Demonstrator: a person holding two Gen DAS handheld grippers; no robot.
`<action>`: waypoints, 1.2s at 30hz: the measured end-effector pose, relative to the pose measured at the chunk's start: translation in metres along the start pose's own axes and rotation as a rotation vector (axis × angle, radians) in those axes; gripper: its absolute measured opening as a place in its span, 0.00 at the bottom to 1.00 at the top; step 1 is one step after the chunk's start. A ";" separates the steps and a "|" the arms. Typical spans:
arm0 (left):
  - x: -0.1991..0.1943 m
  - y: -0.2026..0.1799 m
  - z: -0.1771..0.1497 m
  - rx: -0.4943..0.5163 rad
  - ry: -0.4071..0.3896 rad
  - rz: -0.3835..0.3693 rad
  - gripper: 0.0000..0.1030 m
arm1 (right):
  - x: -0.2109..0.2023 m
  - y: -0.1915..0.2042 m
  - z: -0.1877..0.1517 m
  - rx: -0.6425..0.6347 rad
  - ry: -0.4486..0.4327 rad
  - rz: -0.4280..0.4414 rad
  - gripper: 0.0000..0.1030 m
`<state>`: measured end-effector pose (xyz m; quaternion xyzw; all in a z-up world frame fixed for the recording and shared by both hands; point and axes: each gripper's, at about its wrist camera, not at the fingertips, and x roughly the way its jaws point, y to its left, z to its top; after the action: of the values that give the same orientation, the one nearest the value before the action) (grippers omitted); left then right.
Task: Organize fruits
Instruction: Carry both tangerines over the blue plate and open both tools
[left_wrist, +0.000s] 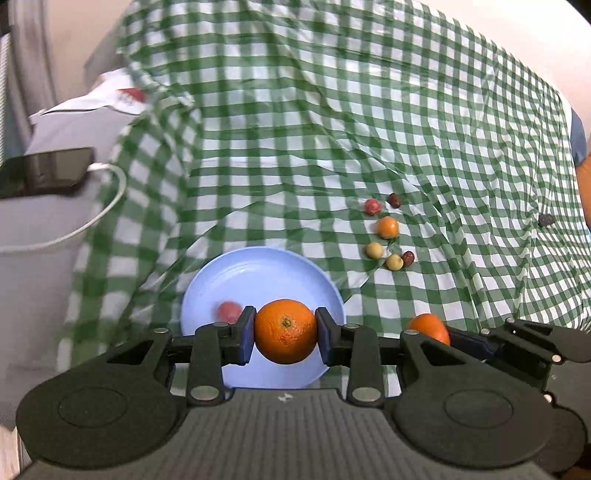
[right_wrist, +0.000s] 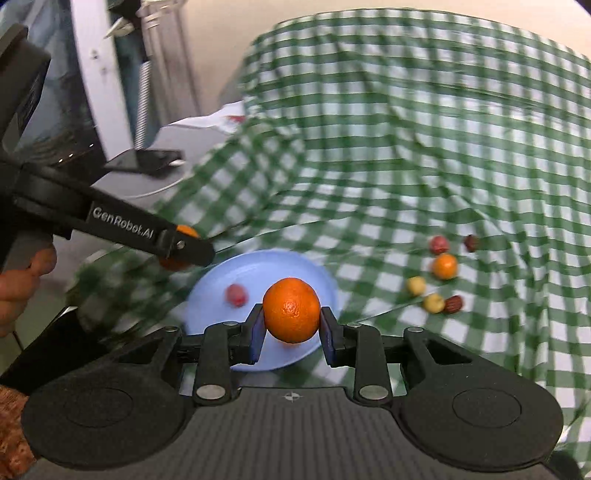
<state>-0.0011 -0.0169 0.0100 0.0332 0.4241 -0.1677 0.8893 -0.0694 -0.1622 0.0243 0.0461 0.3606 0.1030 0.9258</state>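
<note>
My left gripper (left_wrist: 285, 334) is shut on a big orange (left_wrist: 285, 325), held above a light blue plate (left_wrist: 258, 273) on the green checked cloth. A small red fruit (left_wrist: 229, 312) lies on that plate. My right gripper (right_wrist: 291, 326) is shut on a second orange (right_wrist: 291, 308) over the same plate (right_wrist: 255, 269), where the red fruit (right_wrist: 236, 294) shows again. In each wrist view the other gripper enters from the side with its orange (left_wrist: 428, 326) (right_wrist: 186, 232). Several small fruits lie on the cloth to the right: a small orange one (left_wrist: 387, 227), yellow ones (left_wrist: 374, 250) and dark red ones (left_wrist: 407, 258).
The checked cloth (left_wrist: 332, 129) is creased and hangs over the table's left edge. Left of it, on a grey surface, lie a dark phone (left_wrist: 44, 173) with a white cable and a white printed paper (left_wrist: 118, 96). A person's hand (right_wrist: 18, 280) holds the left gripper's handle.
</note>
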 end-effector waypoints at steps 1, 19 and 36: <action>-0.005 0.003 -0.003 -0.005 -0.005 0.003 0.36 | -0.002 0.006 0.000 -0.007 0.001 0.005 0.31; -0.025 0.011 -0.016 -0.036 -0.048 0.007 0.36 | -0.017 0.027 -0.002 -0.054 -0.005 0.011 0.31; 0.006 0.025 -0.007 -0.051 -0.005 0.050 0.36 | 0.013 0.022 0.000 -0.049 0.063 -0.009 0.31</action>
<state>0.0055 0.0065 -0.0013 0.0209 0.4251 -0.1346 0.8949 -0.0629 -0.1374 0.0194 0.0185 0.3872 0.1094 0.9153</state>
